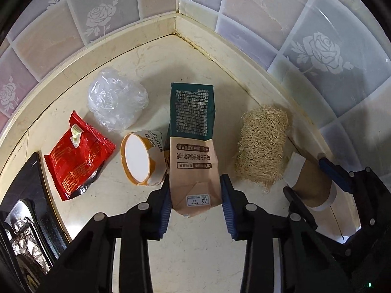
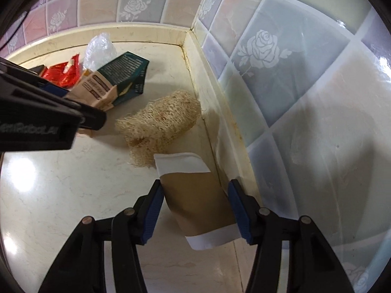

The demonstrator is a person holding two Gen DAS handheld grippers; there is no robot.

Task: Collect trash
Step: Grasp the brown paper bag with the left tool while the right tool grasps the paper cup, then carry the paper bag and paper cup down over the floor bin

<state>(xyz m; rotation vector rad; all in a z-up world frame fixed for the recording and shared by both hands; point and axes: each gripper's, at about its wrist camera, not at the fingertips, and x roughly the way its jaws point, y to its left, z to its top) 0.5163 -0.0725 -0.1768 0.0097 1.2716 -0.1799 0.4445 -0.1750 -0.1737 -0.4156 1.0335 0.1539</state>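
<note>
1. Fingers of my left gripper [image 1: 195,204] straddle the milk carton [image 1: 193,146] lying on the counter [image 1: 200,256]; both pads seem to touch its sides.
2. Right wrist view: my right gripper [image 2: 195,211] brackets the cardboard tube [image 2: 195,200] beside the loofah [image 2: 158,124]; I cannot tell whether its pads press it.

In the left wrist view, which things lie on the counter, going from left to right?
Red wrapper → paper cup → milk carton → loofah sponge → brown paper tube.

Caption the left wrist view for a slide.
Left tool straddles a milk carton lying among countertop trash.
</note>
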